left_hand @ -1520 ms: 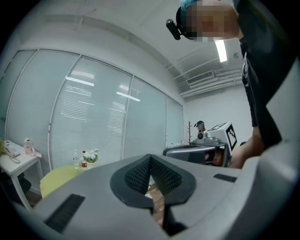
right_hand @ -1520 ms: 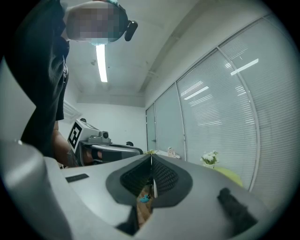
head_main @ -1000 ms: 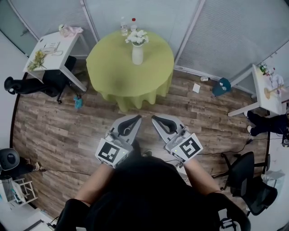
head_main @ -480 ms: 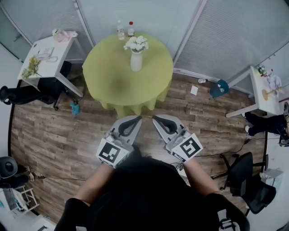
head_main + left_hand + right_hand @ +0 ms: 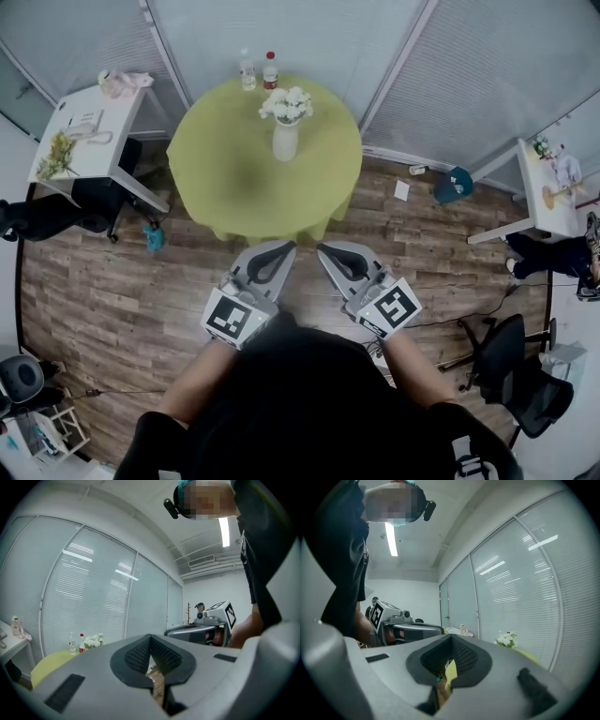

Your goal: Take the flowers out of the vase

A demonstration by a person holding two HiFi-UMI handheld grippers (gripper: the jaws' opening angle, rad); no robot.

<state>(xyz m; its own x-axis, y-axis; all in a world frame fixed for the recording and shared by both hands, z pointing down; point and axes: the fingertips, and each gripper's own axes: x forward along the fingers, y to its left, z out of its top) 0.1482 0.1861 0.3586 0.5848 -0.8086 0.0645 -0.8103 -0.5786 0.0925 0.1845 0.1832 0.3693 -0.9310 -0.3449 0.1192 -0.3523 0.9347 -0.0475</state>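
My left claw (image 5: 284,247) is clenched on nothing. Ahead, near the far side of the round green table (image 5: 225,173), the flowers (image 5: 286,101) — a small white bunch — stand upright in a slim white vase (image 5: 285,143), well apart from both claws. My right claw (image 5: 324,249) is clenched too — empty.

In both gripper views the vase (image 5: 285,142) is hidden from sight, with only its flowers (image 5: 93,641) showing.

No words, numbers, brands or labels could be read anywhere; the left gripper (image 5: 284,247) and right gripper (image 5: 325,249) carried only black-and-white square marker patterns.
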